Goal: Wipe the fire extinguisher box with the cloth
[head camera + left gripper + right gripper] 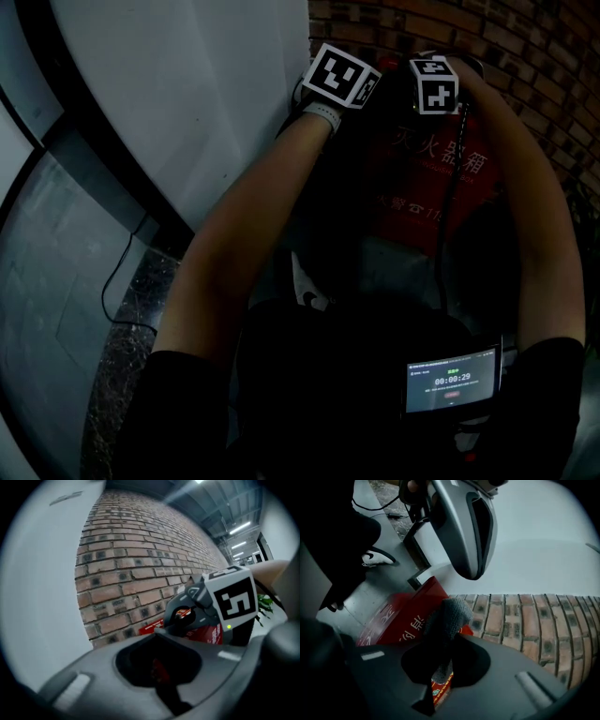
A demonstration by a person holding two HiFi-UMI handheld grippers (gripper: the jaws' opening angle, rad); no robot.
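The red fire extinguisher box (433, 178) with white characters stands on the floor against a brick wall (525, 47). Both grippers are held over its top, side by side. Only the marker cubes of my left gripper (342, 77) and right gripper (435, 84) show in the head view. My right gripper (440, 670) is shut on a grey cloth (447, 616), which sticks out past the jaws just above the box's (401, 611) top edge. My left gripper (164, 667) has its jaws together with nothing between them. It is beside the right gripper (206, 609) and the box (154, 626).
A white curved wall (187, 94) rises to the left of the box. A black cable (117, 281) lies on the grey floor at the left. The person's shoe (307, 289) is just before the box. A screen with a timer (452, 380) sits at the waist. A green plant (265, 604) stands farther off.
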